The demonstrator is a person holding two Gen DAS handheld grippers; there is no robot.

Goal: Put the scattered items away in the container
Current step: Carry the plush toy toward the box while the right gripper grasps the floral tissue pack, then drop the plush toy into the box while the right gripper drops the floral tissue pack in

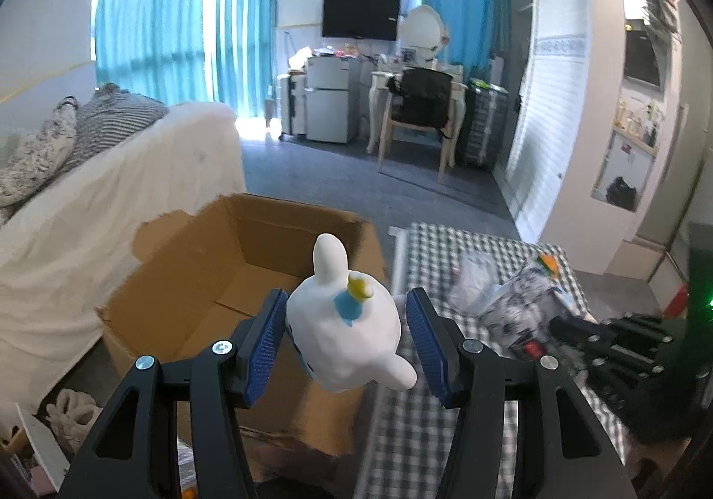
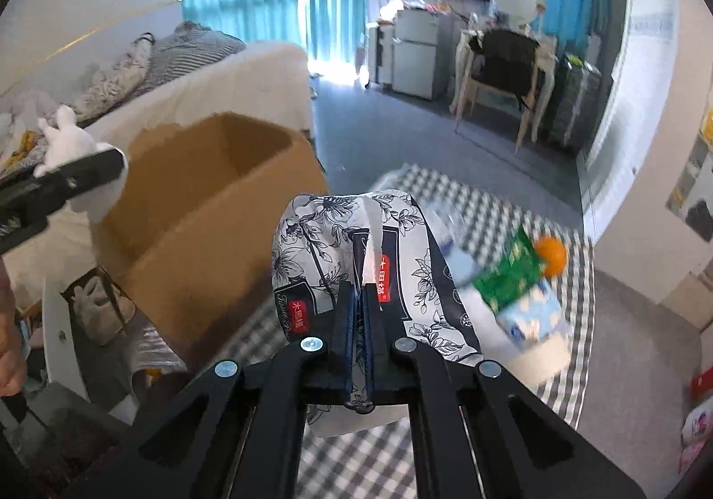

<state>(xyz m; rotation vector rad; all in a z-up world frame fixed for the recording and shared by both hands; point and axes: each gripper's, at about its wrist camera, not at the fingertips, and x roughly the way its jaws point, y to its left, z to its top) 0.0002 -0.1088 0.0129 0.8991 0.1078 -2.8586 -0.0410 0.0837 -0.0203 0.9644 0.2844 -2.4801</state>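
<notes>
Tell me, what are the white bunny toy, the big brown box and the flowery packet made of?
The white bunny toy looks like smooth matte clay or soft plastic: lumpy, with painted blue and yellow spots. The big brown box is plain cardboard, with dull flaps and a torn edge. The flowery packet looks like thin printed plastic wrap, probably around tissues: it crumples where the right gripper pinches it.

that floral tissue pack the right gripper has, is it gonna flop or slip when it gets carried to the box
The floral tissue pack probably flops: its soft wrapper bulges and sags around the right gripper. It looks light. The shut fingers pinch only thin film, so it may slip.
</notes>
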